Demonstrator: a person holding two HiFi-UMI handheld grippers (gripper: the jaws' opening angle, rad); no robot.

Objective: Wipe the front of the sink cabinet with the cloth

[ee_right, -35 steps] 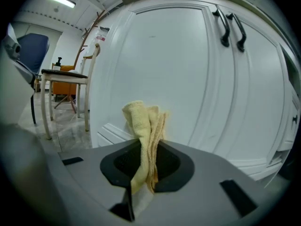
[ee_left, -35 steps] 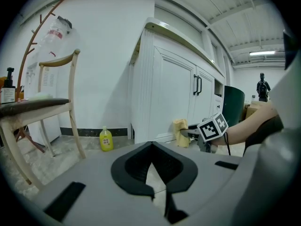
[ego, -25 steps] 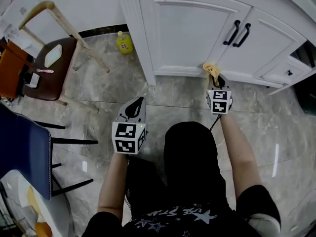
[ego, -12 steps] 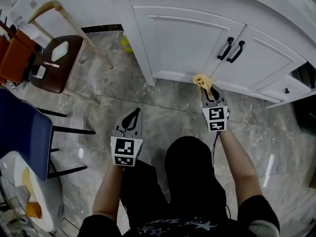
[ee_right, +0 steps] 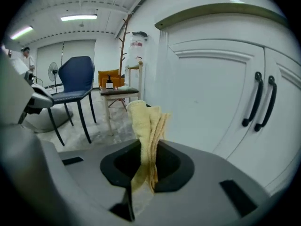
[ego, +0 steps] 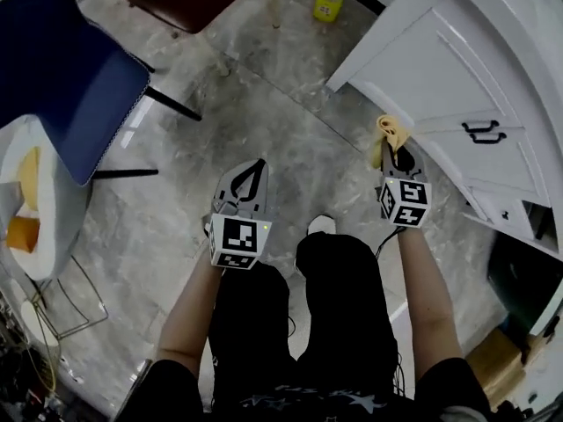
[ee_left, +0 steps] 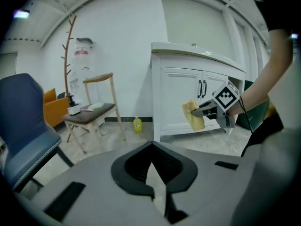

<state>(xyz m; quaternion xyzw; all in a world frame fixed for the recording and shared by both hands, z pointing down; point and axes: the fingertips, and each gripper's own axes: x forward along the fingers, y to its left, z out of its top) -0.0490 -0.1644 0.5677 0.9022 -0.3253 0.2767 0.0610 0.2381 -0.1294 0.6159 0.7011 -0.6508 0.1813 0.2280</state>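
Cloth (ego: 391,134) in right tongs (ego: 397,155) near lower edge of cabinet (ego: 440,69), bare floor (ego: 290,121) leftward.

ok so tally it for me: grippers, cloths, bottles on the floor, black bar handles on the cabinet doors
grippers: 2, left gripper and right gripper
cloths: 1, yellow cloth in the right jaws
bottles on the floor: 1, yellow bottle
bar handles: 2
total: 6

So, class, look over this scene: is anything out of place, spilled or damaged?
Nothing spilled or damaged. Only a yellow bottle looks out of place, standing on the floor beside the sink cabinet. The right gripper holds the cloth.
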